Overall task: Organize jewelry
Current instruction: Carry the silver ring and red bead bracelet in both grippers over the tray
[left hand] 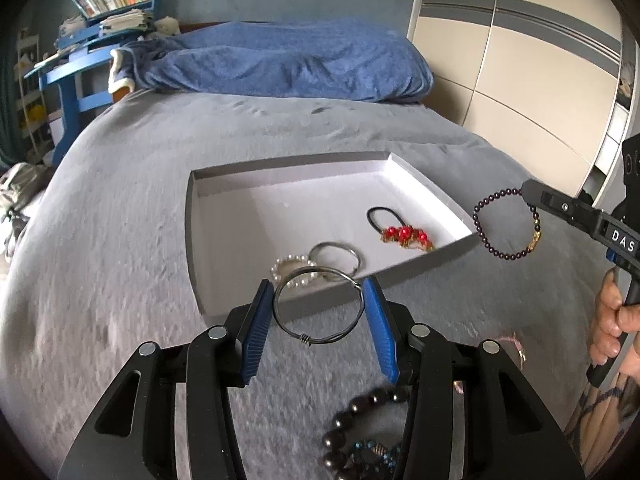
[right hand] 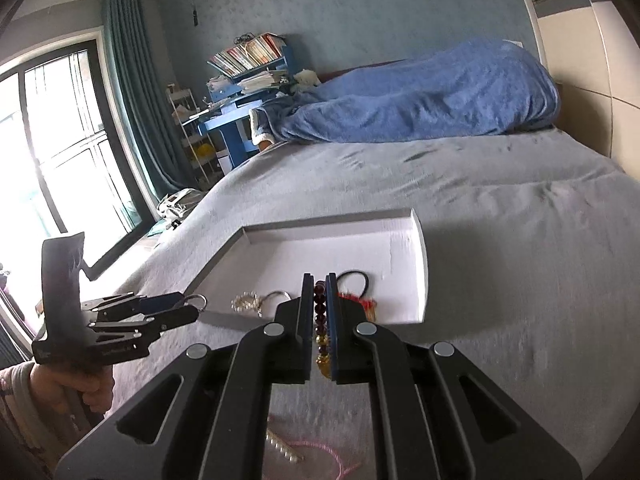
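Left gripper [left hand: 319, 312]: blue-padded jaws set partway apart, clamped on a wire bangle [left hand: 319, 305] that spans the gap, one pad on each side of the ring. The bangle hangs over the near edge of the tray, at 6 o'clock from the tray's middle.

Right gripper [right hand: 319, 322]: jaws closed tight on a dark garnet-coloured bead bracelet [left hand: 505, 224] with a gold charm. In the left wrist view the bracelet dangles in a loop from the fingertips, off the tray's corner at 3 o'clock, clear of the bedcover.

Tray [left hand: 224, 216]: shallow white cardboard box lid, lying flat on the grey bedcover [left hand: 120, 220].
- Black hair tie with red beads [left hand: 402, 231], at 4 o'clock inside the tray, near the right wall.
- Silver ring bangle [left hand: 336, 258], near the front wall, at 6 o'clock.
- Pearl bracelet [left hand: 289, 270], touching the silver bangle on its 9 o'clock side; partly behind the held wire bangle.

Loose on the bedcover, outside the tray:
- Large dark bead bracelet [left hand: 360, 412], under the left gripper at 6 o'clock, partly hidden by its frame.
- Blue-and-black beaded piece [left hand: 370, 454], just below it; kind unclear.
- Pink cord [right hand: 324, 456] and a short pearl strand [right hand: 282, 446], beneath the right gripper.

Surroundings: blue blanket [left hand: 288, 60] heaped at the head of the bed, 12 o'clock; blue desk with stacked books [left hand: 112, 8] at 10 o'clock; wardrobe doors [left hand: 520, 60] at 2 o'clock; window with teal curtain [right hand: 132, 100] in the right wrist view at 9 o'clock.
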Demonstrator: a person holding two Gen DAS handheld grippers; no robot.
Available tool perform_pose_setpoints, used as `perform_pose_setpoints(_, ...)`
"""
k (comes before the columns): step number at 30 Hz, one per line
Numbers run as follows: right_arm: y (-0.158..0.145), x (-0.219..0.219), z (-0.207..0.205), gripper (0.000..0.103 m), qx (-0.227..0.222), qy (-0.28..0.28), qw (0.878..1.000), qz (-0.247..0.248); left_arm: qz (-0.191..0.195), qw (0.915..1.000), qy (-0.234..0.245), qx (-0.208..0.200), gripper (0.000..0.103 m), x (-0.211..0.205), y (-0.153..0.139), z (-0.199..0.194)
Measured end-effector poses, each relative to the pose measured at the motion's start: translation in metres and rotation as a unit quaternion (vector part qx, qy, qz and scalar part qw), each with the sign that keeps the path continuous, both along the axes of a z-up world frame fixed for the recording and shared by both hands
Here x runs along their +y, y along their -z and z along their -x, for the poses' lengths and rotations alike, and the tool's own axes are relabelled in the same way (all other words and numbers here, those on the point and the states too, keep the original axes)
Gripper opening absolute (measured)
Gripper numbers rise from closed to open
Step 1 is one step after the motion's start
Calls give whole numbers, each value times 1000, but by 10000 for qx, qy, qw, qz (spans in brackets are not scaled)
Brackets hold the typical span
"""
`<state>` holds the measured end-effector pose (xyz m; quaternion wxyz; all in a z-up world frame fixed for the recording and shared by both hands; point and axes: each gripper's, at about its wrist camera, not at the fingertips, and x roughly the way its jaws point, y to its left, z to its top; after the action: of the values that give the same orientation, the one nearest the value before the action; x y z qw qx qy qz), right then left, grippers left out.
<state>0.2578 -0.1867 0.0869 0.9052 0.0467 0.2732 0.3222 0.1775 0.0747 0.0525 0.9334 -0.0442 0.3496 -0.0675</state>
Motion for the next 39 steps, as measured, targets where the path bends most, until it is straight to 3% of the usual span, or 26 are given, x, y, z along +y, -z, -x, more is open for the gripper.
perform_pose_setpoints(10, -18, 18, -29, 6, -173, -130, 9998, -32, -85, 10000, 47, -18, 48, -1, -6, -30)
perform_pose_setpoints(21, -12, 37, -67, 6, -78, -204, 9998, -14, -105, 9999, 96, 99, 48, -1, 2, -68)
perform_pose_setpoints(39, 40, 59, -114, 6, 646, -120, 9962, 566, -282, 9977, 217, 585, 48, -11, 44, -108)
